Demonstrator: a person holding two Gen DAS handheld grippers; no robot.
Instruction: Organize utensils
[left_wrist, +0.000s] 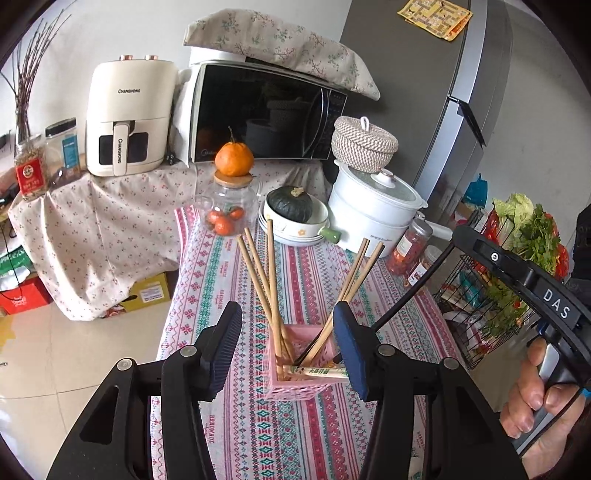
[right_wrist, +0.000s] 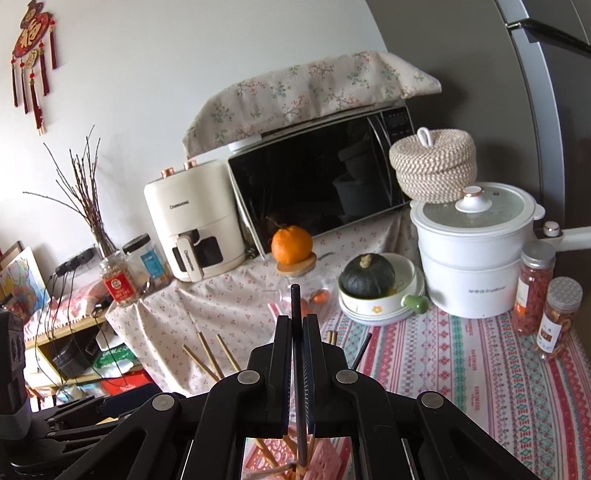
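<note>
A pink lattice basket (left_wrist: 295, 373) of wooden chopsticks (left_wrist: 271, 280) is framed by the wide-open, empty left gripper (left_wrist: 286, 354). A black chopstick (right_wrist: 295, 332) is clamped upright by the right gripper (right_wrist: 297, 354) on a patterned tablecloth (left_wrist: 229, 288) before a microwave (left_wrist: 266, 110).

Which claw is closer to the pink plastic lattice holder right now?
Left. The left claw is open, straddling the pink plastic lattice holder. The right claw hangs above it, shut on a black chopstick.
</note>
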